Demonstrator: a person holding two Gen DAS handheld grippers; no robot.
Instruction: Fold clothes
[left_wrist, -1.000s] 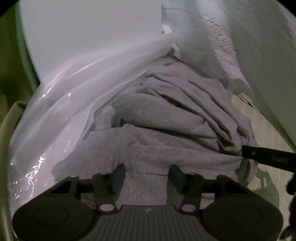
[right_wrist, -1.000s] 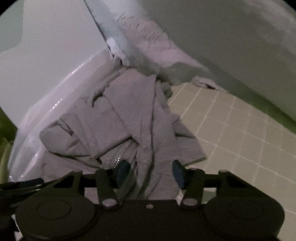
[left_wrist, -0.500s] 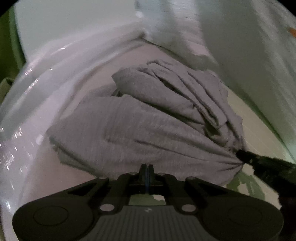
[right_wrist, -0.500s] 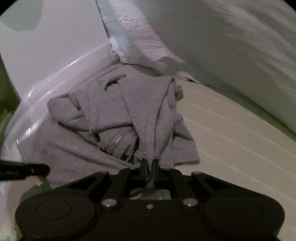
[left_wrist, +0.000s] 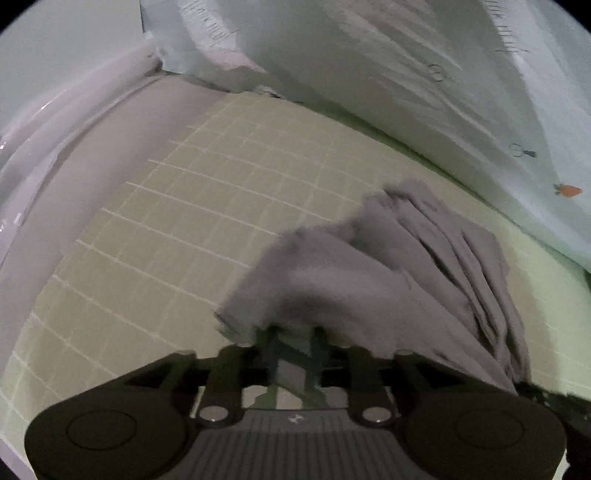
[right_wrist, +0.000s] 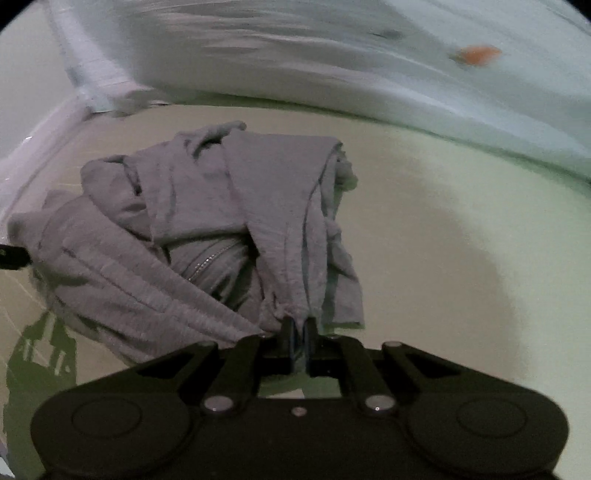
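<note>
Fabric of the grey zip-up garment (right_wrist: 221, 229) hangs bunched above the green gridded mat (left_wrist: 177, 221), pinched at one edge by the closed right claw (right_wrist: 298, 326) and at another by the left claw (left_wrist: 295, 332), blurred but apparently gripping.

Garment (right_wrist: 207, 229): bunched directly ahead of the right hand-held gripper (right_wrist: 298, 326), one gathered edge pinched between its fingers; the bulk spreads ahead and to its left, resting on the gridded mat (left_wrist: 207, 206).

Same garment (left_wrist: 388, 266): ahead and to the right of the left hand-held gripper (left_wrist: 295, 332), an edge draped over its fingertips.

Left hand-held gripper's tip (right_wrist: 13, 256): at the garment's far-left edge.

Sheeting (left_wrist: 406, 74): behind the mat, beyond the garment.

Mat: extends left of the garment.
</note>
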